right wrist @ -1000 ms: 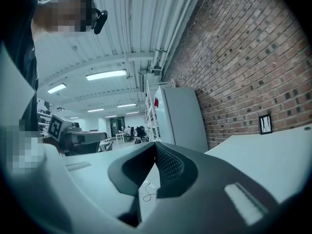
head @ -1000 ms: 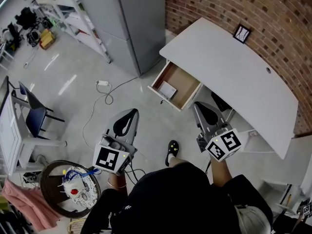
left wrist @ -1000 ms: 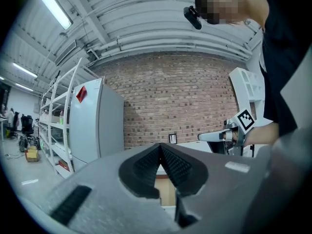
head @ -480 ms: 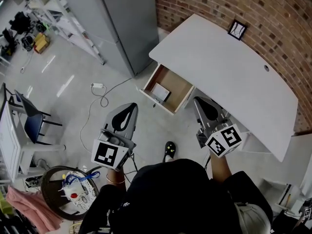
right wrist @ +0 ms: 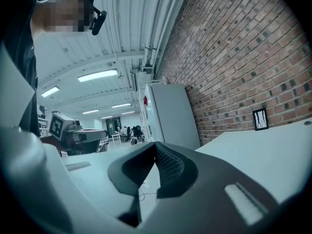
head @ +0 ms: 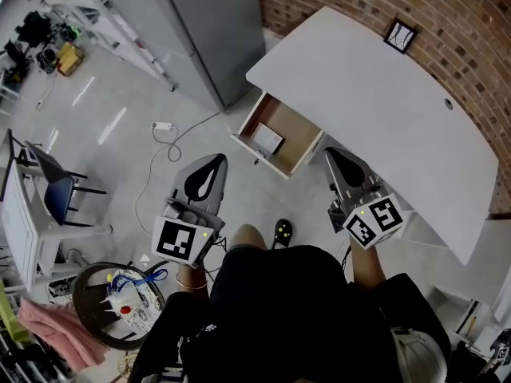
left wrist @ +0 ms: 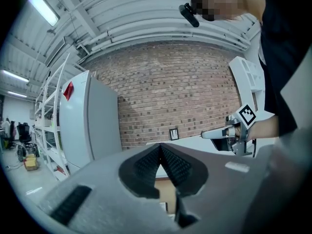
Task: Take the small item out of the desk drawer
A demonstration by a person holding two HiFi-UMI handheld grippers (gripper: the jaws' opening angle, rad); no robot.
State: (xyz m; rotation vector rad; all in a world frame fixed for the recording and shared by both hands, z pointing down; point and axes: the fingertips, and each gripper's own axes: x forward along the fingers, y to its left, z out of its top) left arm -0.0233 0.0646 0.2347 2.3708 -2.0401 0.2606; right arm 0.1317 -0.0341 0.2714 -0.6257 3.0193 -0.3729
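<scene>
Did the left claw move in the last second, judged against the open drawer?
Yes. The left claw, shut and empty, has come forward: its tip now lies nearer the front corner of the open drawer.

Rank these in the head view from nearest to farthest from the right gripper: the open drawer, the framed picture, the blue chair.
1. The open drawer, just left of the right gripper.
2. The framed picture, at the far edge of the desk.
3. The blue chair, far left across the floor.
</scene>
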